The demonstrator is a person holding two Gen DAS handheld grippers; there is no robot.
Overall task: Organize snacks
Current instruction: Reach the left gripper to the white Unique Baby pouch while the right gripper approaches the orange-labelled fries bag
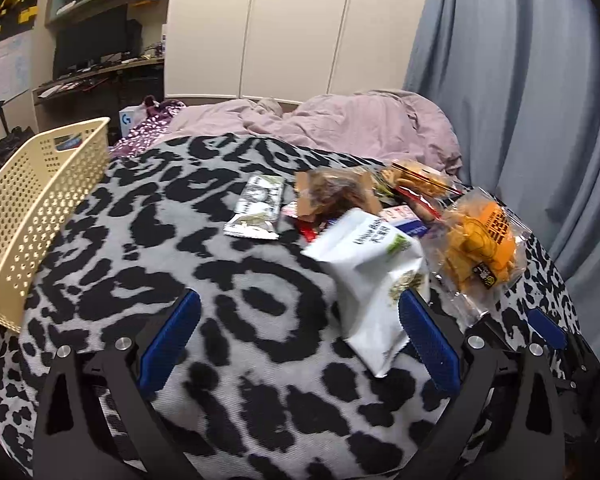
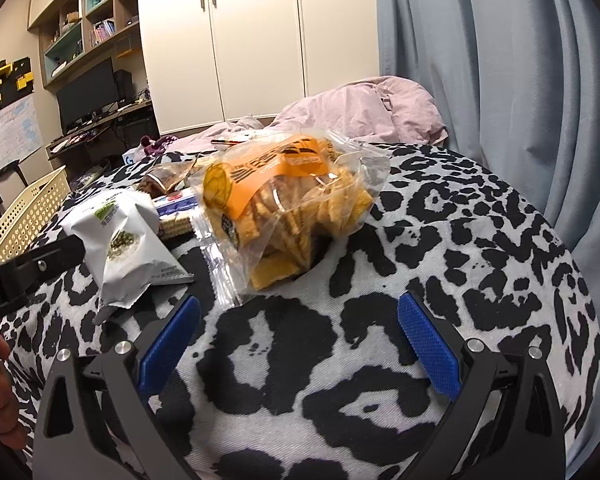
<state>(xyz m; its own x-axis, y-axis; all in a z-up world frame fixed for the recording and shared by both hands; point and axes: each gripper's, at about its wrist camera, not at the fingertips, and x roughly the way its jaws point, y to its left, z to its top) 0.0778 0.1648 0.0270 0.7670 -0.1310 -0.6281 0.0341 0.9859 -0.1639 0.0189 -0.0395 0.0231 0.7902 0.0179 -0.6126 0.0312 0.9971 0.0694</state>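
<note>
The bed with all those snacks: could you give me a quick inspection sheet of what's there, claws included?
Surface: leopard-print blanket spread over the bed.
Job's things: white snack bag; clear bag of orange crackers; silver packet; brown packet; cream perforated basket at the left edge.
Clutter: crumpled pink duvet.
Claws: left claw open, white bag beside its right finger; right claw open, holding nothing.
Cables: nothing seen on the bed.
Surroundings: white wardrobe, blue-grey curtain, desk with monitor.
</note>
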